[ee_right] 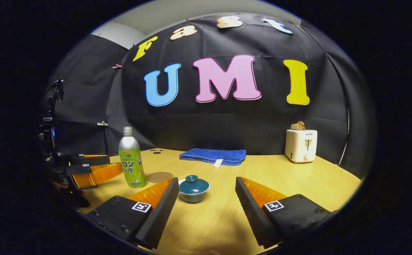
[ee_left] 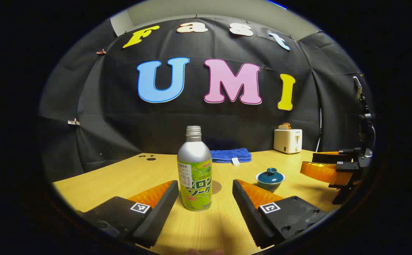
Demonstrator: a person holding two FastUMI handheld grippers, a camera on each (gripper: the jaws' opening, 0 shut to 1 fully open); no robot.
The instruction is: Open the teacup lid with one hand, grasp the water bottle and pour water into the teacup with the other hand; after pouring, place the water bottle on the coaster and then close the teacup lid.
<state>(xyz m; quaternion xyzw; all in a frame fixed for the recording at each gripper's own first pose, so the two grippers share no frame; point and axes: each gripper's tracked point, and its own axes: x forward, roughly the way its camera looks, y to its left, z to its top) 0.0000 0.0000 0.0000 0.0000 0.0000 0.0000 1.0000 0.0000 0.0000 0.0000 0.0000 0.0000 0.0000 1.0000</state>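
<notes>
A silver water bottle (ee_left: 194, 170) with a green label and no cap stands upright on the wooden table (ee_left: 121, 180). My left gripper (ee_left: 204, 198) is open, and the bottle stands just ahead between its fingers, untouched. A round coaster (ee_left: 216, 186) lies right behind the bottle. A teal teacup (ee_right: 194, 189) with its lid on sits ahead of my right gripper (ee_right: 206, 196), which is open, with the cup near its left finger. From the right gripper view, the bottle (ee_right: 131, 159), the coaster (ee_right: 160, 176) and the left gripper (ee_right: 96, 170) are at the left.
A folded blue towel (ee_right: 213, 156) lies at the back of the table by the cloth wall. A white toaster (ee_right: 301, 145) with toast in it stands at the back right. The teacup (ee_left: 270, 179) and the right gripper (ee_left: 328, 166) are on the right in the left gripper view.
</notes>
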